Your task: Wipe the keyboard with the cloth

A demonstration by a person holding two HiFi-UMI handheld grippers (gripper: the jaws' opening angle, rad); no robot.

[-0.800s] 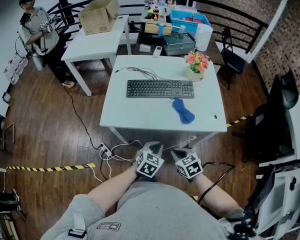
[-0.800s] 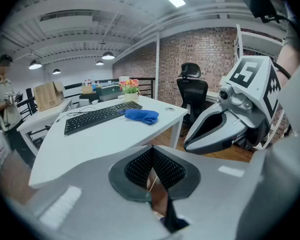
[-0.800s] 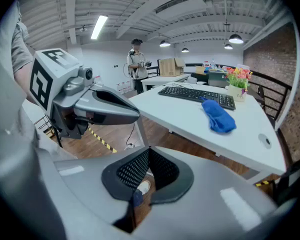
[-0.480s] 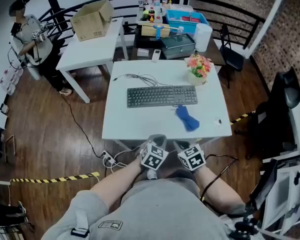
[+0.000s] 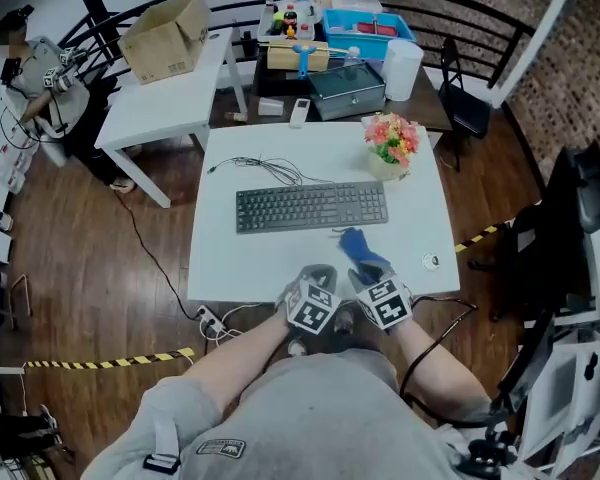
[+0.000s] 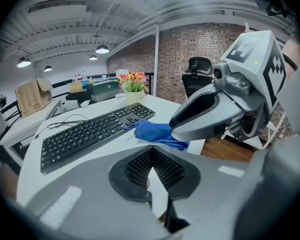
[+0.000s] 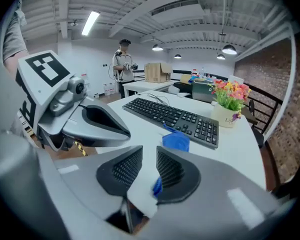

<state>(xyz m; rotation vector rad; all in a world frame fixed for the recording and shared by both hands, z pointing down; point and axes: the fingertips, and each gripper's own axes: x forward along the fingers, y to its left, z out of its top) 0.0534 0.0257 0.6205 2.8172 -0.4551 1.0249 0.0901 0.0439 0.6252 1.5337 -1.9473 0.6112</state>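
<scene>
A black keyboard [image 5: 310,206] lies across the middle of the white table [image 5: 225,263], also seen as the keyboard [image 6: 90,131] and the keyboard [image 7: 172,116]. The crumpled blue cloth [image 5: 363,251] lies just in front of its right end, near the table's front edge. My right gripper [image 5: 367,278] hovers at the cloth's near end, open, with nothing gripped; the cloth [image 7: 176,141] shows beyond its jaws. My left gripper [image 5: 317,273] is beside it over the table edge, and its pads [image 6: 140,166] meet, shut on nothing. The cloth [image 6: 157,133] lies to its right.
A flower pot [image 5: 392,146] stands at the table's back right, and the keyboard's cable [image 5: 265,168] trails behind it. A small round object [image 5: 432,261] lies front right. Behind are a white table with a cardboard box [image 5: 165,36], a cluttered dark table [image 5: 330,63], a person [image 5: 40,78] and a black chair [image 5: 570,218].
Both grippers have come forward from over the floor to the table's front edge. The right one now reaches the near end of the blue cloth. Keyboard and cloth lie as before.
</scene>
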